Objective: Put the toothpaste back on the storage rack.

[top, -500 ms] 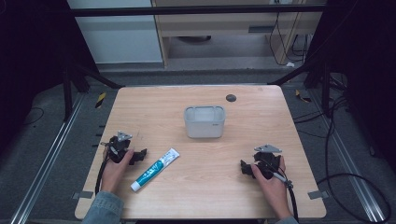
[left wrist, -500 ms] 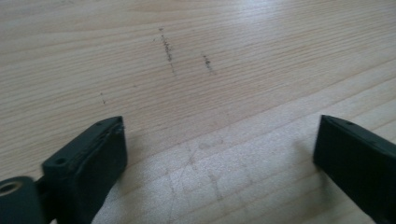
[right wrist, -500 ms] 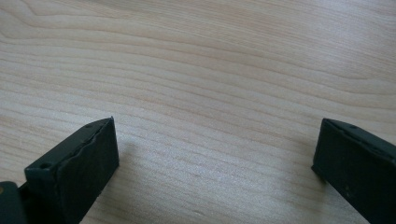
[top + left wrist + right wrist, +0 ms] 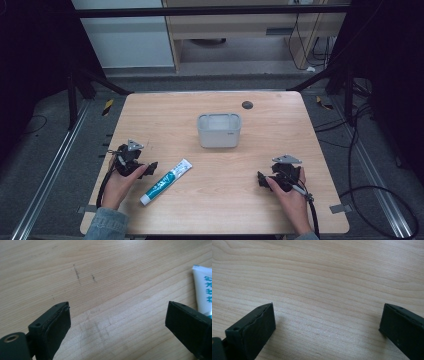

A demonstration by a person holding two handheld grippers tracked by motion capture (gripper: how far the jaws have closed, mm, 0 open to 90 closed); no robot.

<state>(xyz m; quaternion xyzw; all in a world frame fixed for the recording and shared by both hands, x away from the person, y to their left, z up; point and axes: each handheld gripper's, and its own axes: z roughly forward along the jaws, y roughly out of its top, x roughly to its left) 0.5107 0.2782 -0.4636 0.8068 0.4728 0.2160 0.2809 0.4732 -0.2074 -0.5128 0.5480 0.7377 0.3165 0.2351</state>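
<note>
Left gripper [image 4: 148,167] with jaws spread wide and nothing between them; the toothpaste tube [image 4: 165,181] lies flat on the wooden table [image 4: 280,130], just beside its jaw tips, toward the right gripper [image 4: 262,180]. That gripper, well apart from the tube, is likewise spread and empty. The high view adds a translucent plastic container [image 4: 219,130] beyond both grippers. The left gripper view adds the tube's [image 4: 203,293] teal lettering and dark scuffs on the wood.

Table [image 4: 280,200] evenly lit from above w/ soft short shadows, surroundings v. dark; high view slightly soft, both gripper views sharp on woodgrain, near jaws a bit blurred, no glare.
</note>
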